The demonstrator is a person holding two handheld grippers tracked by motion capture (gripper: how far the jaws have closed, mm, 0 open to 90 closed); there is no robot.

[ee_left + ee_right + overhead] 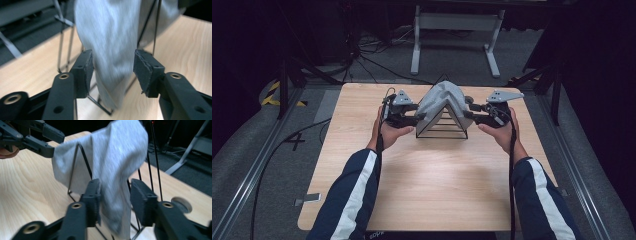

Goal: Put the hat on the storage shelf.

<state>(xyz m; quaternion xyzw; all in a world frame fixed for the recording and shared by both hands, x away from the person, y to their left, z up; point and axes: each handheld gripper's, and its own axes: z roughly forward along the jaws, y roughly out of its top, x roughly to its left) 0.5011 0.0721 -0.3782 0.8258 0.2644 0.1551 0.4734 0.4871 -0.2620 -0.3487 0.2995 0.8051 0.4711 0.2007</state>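
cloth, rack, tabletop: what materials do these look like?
Grey cloth: looks like soft knit fabric, matte, heathered, draping in folds. Rack: thin black wire, probably painted metal; rods stay straight. Table: pale wood grain, smooth, possibly laminate.

White metal stand (pixel 457 30) beyond wooden table (pixel 427 185)

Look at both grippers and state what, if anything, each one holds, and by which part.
Nothing is held. The grey cloth hangs over the wire rack; its ends lie between the open fingers of the left gripper and right gripper, which do not press on them.
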